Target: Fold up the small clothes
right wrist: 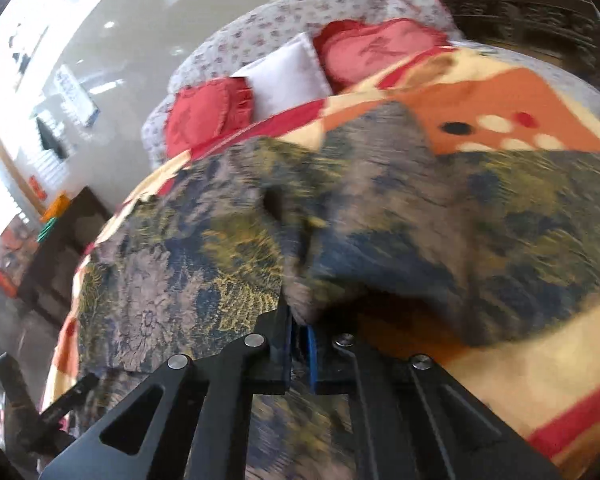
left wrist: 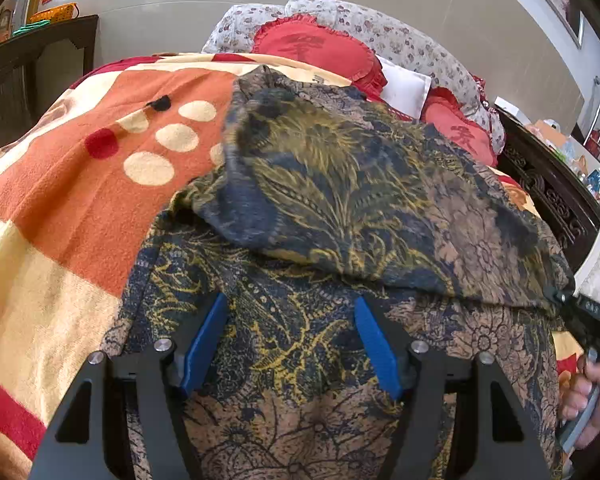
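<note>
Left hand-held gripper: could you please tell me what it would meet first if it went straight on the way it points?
Probably the patterned garment lying under its open left hand-held gripper; depth is unclear.

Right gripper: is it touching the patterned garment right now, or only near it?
Touching. In the right wrist view, the right gripper has its blue pads closed on a gathered edge of the patterned garment, with fabric pinched between them.

garment (left wrist: 340, 184): dark navy with gold-yellow leaf and tan-brown flower print | blanket (left wrist: 80, 208): orange, cream and red blocks, with cream, red and black dots | heart cushions (left wrist: 316, 50): red, frilled, darker red motif | pillow (left wrist: 406, 88): white | quilt (left wrist: 404, 40): pale, small reddish flowers | gripper pads (left wrist: 204, 344): blue
</note>
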Demonstrator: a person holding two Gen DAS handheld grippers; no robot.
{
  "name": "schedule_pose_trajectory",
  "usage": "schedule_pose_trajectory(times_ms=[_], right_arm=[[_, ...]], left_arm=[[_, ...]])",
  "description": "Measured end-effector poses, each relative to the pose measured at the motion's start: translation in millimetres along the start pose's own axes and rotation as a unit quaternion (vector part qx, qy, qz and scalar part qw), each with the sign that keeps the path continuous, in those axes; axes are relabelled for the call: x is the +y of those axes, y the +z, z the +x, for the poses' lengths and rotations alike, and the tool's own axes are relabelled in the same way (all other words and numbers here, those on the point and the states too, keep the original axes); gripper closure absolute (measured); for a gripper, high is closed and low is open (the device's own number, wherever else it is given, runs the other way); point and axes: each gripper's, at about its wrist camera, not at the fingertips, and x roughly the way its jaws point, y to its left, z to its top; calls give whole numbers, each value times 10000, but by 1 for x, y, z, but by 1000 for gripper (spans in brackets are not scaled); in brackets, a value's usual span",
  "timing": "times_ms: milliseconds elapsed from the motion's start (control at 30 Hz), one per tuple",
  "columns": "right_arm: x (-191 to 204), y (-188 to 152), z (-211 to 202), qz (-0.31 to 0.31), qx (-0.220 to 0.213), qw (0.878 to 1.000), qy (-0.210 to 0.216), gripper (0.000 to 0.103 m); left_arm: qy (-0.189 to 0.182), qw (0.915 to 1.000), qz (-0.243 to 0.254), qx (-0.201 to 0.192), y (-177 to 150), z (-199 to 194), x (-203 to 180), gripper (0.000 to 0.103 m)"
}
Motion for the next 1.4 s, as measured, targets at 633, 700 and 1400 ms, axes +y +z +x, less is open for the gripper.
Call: schedule_pose_trajectory(times_ms=[633, 700, 1400], right_arm=[[56, -8, -57, -1425, -694, 9873, 73, 68], [60, 2, -36, -1314, -658, 9891, 6, 68], [39, 29, -34, -580, -693, 9957, -186, 66]], left_arm=[[380, 9980, 346, -367, 113, 43, -32, 69], [677, 9967, 432, -106, 119, 71, -32, 74], [861, 9946, 481, -309, 75, 21, -18, 45]])
